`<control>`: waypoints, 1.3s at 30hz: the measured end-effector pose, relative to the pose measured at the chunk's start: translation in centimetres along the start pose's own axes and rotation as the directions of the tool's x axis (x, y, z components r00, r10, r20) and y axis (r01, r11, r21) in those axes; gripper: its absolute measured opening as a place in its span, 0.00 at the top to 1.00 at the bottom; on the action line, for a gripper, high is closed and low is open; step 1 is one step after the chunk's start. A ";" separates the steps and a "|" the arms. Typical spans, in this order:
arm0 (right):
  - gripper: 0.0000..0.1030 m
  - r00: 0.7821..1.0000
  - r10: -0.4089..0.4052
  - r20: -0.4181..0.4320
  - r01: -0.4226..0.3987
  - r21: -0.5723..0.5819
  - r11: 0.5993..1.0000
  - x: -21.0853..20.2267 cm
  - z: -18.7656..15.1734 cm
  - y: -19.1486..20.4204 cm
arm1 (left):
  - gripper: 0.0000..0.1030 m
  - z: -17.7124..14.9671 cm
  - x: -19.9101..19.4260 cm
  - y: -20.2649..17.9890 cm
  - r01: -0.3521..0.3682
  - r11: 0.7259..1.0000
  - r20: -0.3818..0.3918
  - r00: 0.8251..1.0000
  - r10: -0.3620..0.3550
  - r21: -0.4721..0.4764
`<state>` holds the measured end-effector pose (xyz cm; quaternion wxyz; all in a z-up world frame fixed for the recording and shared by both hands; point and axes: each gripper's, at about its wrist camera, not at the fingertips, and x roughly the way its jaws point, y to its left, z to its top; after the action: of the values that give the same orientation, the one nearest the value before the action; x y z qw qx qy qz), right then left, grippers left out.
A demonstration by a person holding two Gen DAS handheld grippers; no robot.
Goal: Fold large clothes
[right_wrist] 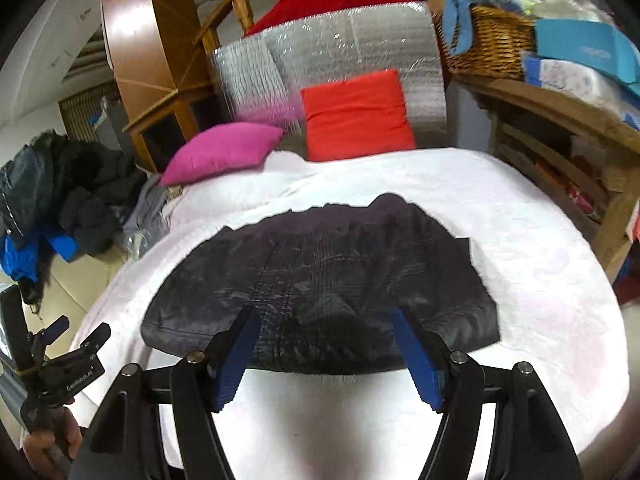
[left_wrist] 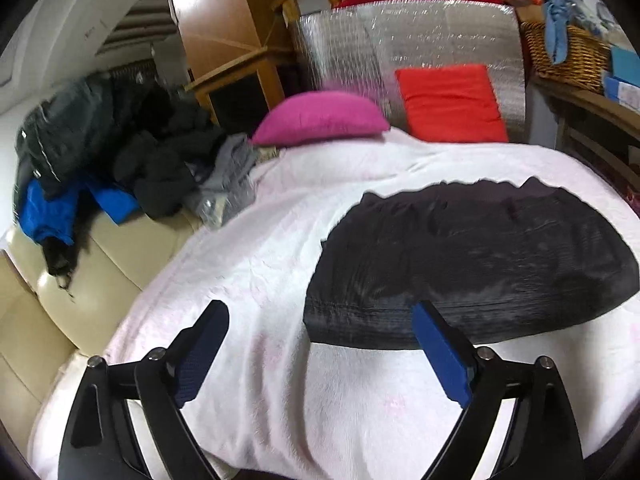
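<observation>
A black garment lies folded into a flat block on the white blanket; it also shows in the right wrist view. My left gripper is open and empty, held above the blanket at the garment's near left corner. My right gripper is open and empty, hovering over the garment's near edge. The left gripper also shows at the lower left of the right wrist view, held in a hand.
A pile of dark, grey and blue clothes lies on the cream sofa at left. A magenta pillow and a red cushion rest against a silver padded panel. A wicker basket stands on a wooden shelf at right.
</observation>
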<state>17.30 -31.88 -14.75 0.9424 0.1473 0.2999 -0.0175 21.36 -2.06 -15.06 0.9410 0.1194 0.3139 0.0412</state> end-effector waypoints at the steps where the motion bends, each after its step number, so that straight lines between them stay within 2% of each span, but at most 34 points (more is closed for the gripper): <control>1: 0.29 1.000 -0.002 0.005 0.002 0.002 1.000 -1.0 -0.1 0.1 | 0.07 0.2 -1.3 0.0 0.003 1.000 0.022 1.000 -0.003 0.002; 3: 0.29 1.000 -0.011 0.015 0.010 0.012 1.000 -2.8 -0.2 0.1 | 0.03 0.4 -3.2 -0.1 0.005 1.000 0.047 0.999 -0.005 0.001; 7: 0.29 0.999 -0.022 0.049 0.021 0.027 0.999 -6.3 -0.2 0.4 | 0.02 1.3 -7.1 0.1 0.022 1.000 0.107 0.994 -0.021 -0.006; 10: 0.29 0.997 -0.044 0.064 0.043 0.021 0.999 -8.8 -0.6 0.6 | 0.02 1.7 -9.4 0.4 0.057 0.998 0.128 0.990 -0.054 -0.016; 19: 0.29 0.996 -0.070 0.051 0.070 0.014 0.997 -13.2 -2.8 1.7 | 0.01 1.1 -14.6 0.6 0.092 0.996 0.164 0.982 -0.088 -0.019; 27: 0.29 0.997 -0.064 0.039 0.064 -0.008 0.998 -13.8 -3.8 3.6 | 0.01 0.6 -16.2 1.3 0.087 0.996 0.172 0.982 -0.079 -0.035; 39: 0.29 0.997 -0.059 0.043 0.059 0.002 0.998 -13.9 -3.8 4.0 | 0.01 0.4 -15.8 1.9 0.082 0.995 0.163 0.984 -0.073 -0.050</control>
<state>4.31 -27.70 -8.68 0.9476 0.1384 0.2836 -0.0487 8.94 -2.68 -5.13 0.9672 0.0835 0.2398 0.0035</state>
